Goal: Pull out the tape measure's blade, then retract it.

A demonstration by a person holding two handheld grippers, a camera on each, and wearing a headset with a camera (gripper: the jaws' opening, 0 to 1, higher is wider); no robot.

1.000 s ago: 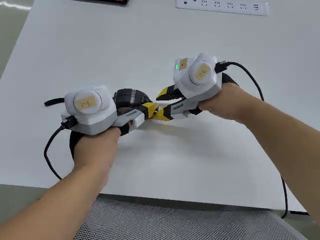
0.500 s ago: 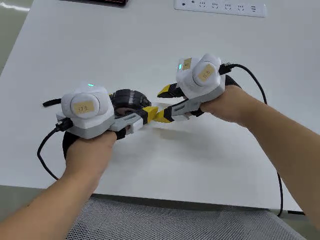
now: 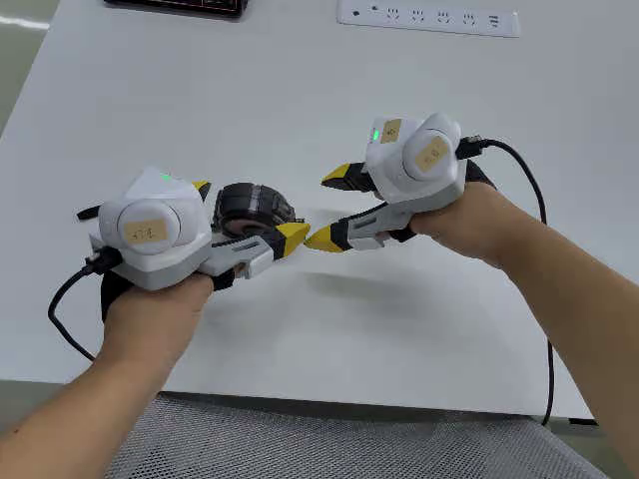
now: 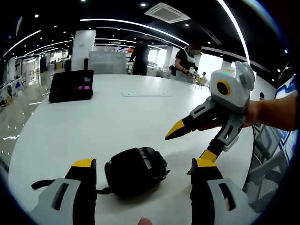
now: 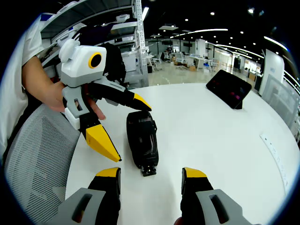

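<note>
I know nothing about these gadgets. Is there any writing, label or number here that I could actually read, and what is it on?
No text here reads clearly.
Tan sticker on the left tongs: handwritten marks, too blurred to read.
Two tan stickers on the right tongs: too blurred to read.
Tape measure: no legible label.
Power strip: no legible print.

A big open-plan office or lab hall — light strips [image 4: 233,29] and a ceiling vent [image 4: 164,12] overhead, a glossy floor [image 4: 16,103] below. Distant desks [image 5: 187,61] stand past a metal rack [image 5: 138,33]; the white worktable [image 3: 300,100] carries a power strip [image 3: 429,17], a mesh chair [image 5: 33,154] beside it.
</note>
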